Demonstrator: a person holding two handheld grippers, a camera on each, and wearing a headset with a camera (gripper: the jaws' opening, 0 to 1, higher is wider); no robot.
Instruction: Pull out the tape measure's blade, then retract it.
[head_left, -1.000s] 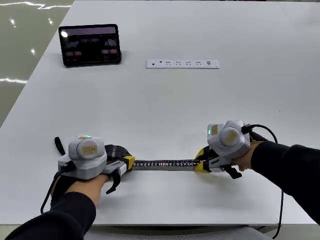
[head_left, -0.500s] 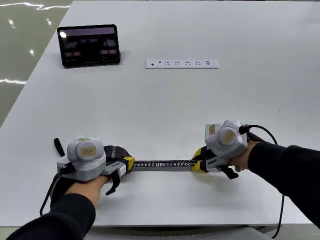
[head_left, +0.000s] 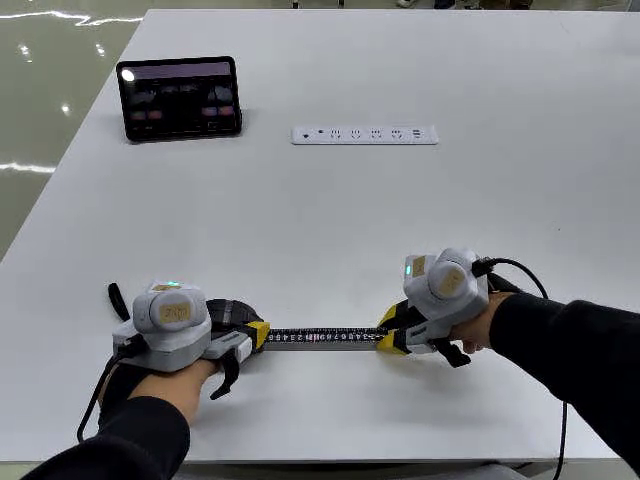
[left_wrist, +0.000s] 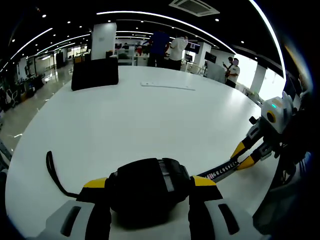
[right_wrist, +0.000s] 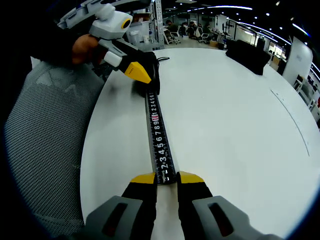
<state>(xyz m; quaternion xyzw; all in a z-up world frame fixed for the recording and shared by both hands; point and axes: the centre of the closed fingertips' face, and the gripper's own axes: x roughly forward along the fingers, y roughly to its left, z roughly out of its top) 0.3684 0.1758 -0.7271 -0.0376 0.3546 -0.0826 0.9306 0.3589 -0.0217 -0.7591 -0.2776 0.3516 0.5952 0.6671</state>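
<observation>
The white tabletop (head_left: 330, 230) carries everything. At its near left, the left claw (left_wrist: 149, 184) is clamped around the black tape measure case (head_left: 228, 312). At near right, the right claw (right_wrist: 166, 178) pinches the tip of the blade (head_left: 325, 335), which lies extended flat between them.

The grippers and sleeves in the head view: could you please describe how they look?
Both the left gripper and right gripper have rounded light-grey bodies, black jaws tipped yellow, a tan label on top, a small green light and a black cable. Both sleeves are black.
</observation>
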